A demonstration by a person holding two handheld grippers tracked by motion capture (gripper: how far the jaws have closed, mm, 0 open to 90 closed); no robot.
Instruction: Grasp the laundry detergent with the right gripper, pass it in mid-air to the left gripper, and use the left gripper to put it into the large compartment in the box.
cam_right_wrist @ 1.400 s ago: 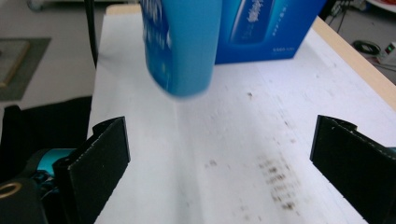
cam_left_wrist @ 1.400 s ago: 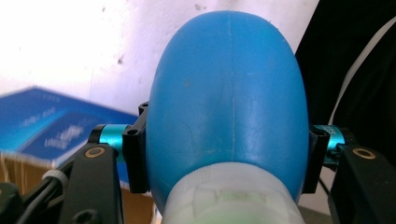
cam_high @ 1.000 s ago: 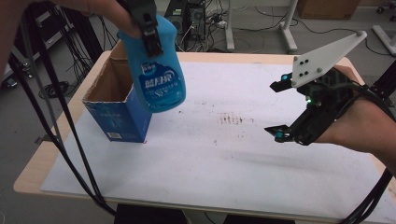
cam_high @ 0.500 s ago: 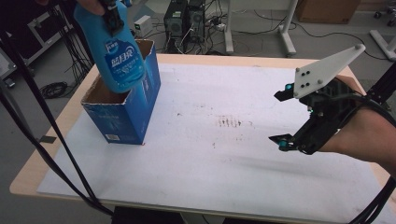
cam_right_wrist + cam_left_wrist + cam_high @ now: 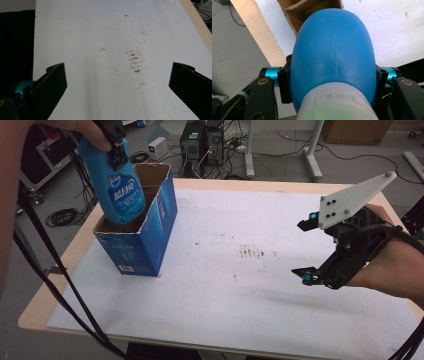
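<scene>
High view: left gripper (image 5: 116, 142) at 11 o'clock, raised, jaws clamped on the neck end of a blue bottle (image 5: 117, 185), bottle tilted base-down with its bottom inside the open blue carton (image 5: 145, 240) at table's 10 o'clock. Bottle label has white characters, unreadable. Carton print too small to read. Right gripper (image 5: 306, 249) at 3 o'clock hovers over the white sheet (image 5: 225, 305), jaws spread wide, holding nothing. Left gripper view: bottle (image 5: 333, 57) pinched between both jaws, carton mouth (image 5: 312, 7) beyond.
</scene>
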